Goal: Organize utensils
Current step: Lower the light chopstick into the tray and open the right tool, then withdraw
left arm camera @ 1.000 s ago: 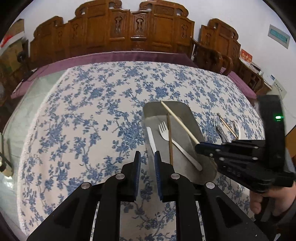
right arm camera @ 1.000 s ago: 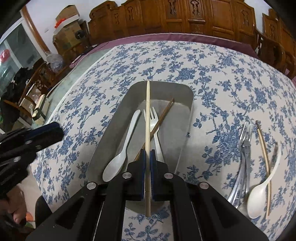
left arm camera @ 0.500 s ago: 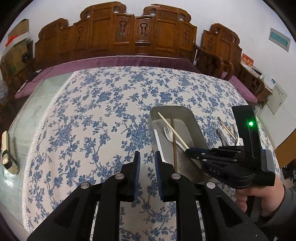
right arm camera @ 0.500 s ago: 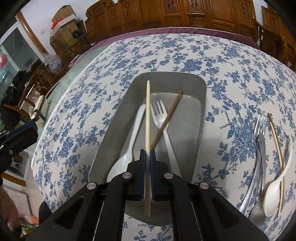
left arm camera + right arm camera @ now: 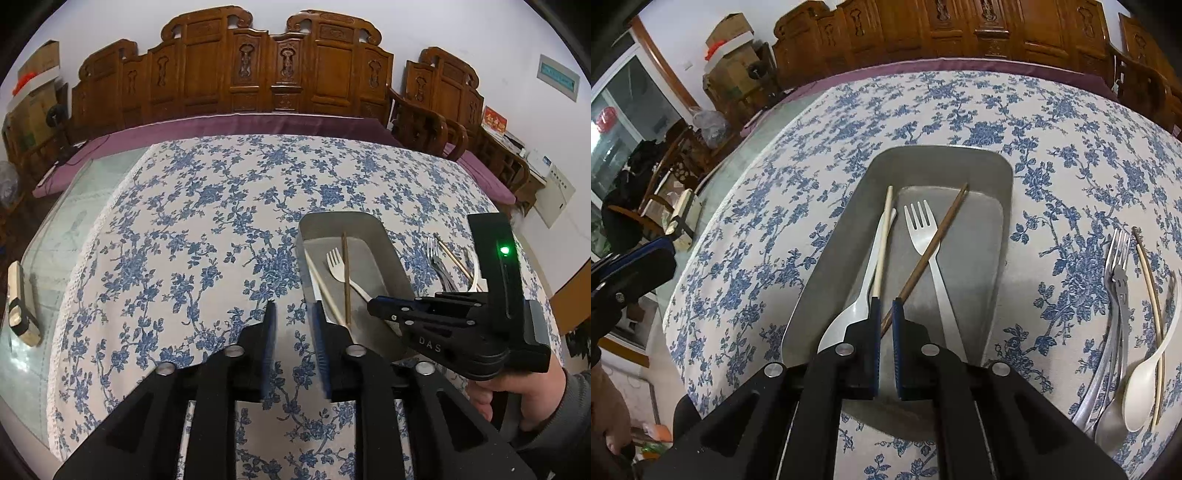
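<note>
A: Has the right gripper [image 5: 884, 314] let go?
B: Yes, it's parted now; the pale chopstick [image 5: 882, 240] lies along the tray's [image 5: 1004, 236] left edge. The left gripper [image 5: 293, 325] is spread, empty.
A: More wait right of the tray.

The left gripper [image 5: 292, 317] hovers level with its blue-padded fingers parted and nothing between them, while the right gripper [image 5: 885, 308], gripped from below by the person's right hand [image 5: 517, 398], points forward with its jaws slightly apart, clamping nothing.
</note>
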`<state>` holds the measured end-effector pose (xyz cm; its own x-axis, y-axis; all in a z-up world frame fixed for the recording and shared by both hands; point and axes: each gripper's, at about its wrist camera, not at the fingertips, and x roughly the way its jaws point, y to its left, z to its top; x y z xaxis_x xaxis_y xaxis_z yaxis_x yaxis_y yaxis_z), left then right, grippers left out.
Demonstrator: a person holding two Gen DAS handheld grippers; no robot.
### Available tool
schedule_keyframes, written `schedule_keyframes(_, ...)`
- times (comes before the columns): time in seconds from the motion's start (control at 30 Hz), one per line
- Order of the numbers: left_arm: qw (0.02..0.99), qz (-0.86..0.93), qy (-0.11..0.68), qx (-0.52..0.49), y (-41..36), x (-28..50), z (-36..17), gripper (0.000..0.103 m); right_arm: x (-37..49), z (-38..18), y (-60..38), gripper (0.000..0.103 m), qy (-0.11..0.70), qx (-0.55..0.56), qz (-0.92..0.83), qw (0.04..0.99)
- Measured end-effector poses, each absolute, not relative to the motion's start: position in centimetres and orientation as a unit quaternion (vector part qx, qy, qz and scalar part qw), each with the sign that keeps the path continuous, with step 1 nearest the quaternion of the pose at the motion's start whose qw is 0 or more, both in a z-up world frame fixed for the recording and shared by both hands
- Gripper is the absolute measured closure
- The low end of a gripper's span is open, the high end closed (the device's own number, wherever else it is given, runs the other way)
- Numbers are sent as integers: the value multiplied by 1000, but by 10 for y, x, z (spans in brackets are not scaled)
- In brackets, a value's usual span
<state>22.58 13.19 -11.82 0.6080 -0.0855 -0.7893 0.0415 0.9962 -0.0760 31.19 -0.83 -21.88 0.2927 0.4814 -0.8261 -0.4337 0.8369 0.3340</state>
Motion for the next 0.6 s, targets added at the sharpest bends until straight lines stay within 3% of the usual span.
schedule_keyframes(0.1,896,-39,441,-19,123,226,-117,79,307,-207,-21,95,508,27,288,811)
schedule_keyframes(0.23,897,-47,439,-15,109,226,-115,70,294,-187,-49,94,486,24,287,825)
schedule_keyframes(0.3,898,-53,438,-12,98,226,-116,67,288,-178,-68,85,476,21,282,833)
schedule_keyframes(0.43,895,-67,440,-11,75,229,-119,66,277,-169,-105,83,468,2,262,844)
schedule_keyframes(0.6,891,-88,446,-7,44,231,-124,66,270,-174,-156,70,470,-11,220,855)
